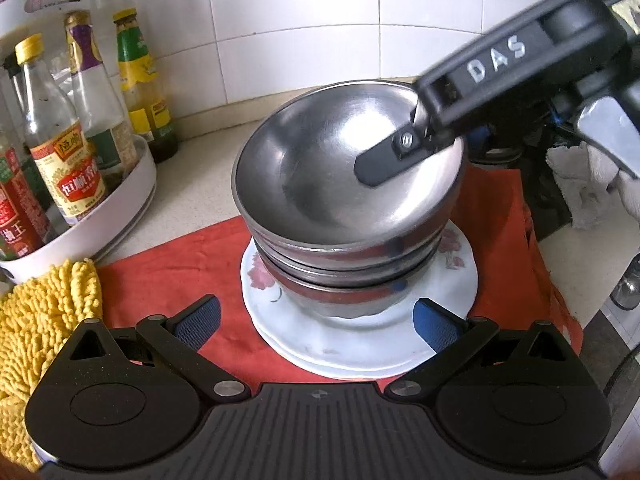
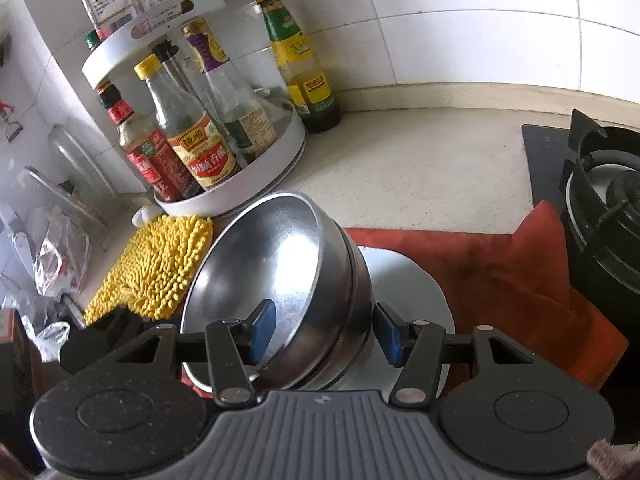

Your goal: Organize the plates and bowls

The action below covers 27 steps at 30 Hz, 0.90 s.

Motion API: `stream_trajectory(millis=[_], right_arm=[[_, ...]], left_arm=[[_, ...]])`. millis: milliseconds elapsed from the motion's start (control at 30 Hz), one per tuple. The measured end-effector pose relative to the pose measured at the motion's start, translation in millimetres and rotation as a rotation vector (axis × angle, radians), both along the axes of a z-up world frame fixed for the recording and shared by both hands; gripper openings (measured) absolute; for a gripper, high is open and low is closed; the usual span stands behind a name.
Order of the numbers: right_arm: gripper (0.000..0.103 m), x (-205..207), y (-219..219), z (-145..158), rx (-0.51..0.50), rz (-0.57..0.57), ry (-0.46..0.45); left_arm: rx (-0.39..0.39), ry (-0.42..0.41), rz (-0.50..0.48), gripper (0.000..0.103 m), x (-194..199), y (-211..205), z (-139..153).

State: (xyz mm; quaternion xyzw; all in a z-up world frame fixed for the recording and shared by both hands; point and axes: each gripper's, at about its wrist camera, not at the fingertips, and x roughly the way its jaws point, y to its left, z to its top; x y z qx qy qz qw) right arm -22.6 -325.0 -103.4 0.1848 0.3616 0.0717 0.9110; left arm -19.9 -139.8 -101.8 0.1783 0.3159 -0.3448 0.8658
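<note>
On the bench (image 2: 420, 168), the red cloth (image 1: 168, 264) carries a floral plate (image 1: 360, 344) under stacked steel bowls; your right gripper (image 2: 324, 332) straddles the tilted top bowl (image 1: 340, 164) rim, not visibly clamped — jerk it and the stack topples; your left gripper (image 1: 316, 320) hangs open.

The stacked steel bowls (image 1: 344, 184) have a brushed, softly shiny metal finish. Beneath them the white flowered plate (image 1: 456, 280) looks like glossy glazed ceramic. The red cloth (image 2: 500, 276) is matt and soft, the yellow chenille mat (image 2: 160, 264) nubby. The wall tiles (image 1: 304, 20) gleam smooth.
</note>
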Motion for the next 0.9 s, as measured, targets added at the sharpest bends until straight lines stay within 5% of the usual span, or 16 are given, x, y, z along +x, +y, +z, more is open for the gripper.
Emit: stream_trajectory(millis=[400, 900], right_arm=[[0.057, -73, 12, 32, -0.064, -0.095, -0.141], [0.059, -124, 40, -13, -0.140, -0.278, -0.074]], left_arm=[[-0.080, 0.028, 0.079, 0.103, -10, 12, 17], [-0.097, 0.043, 0.203, 0.103, -35, 22, 26]])
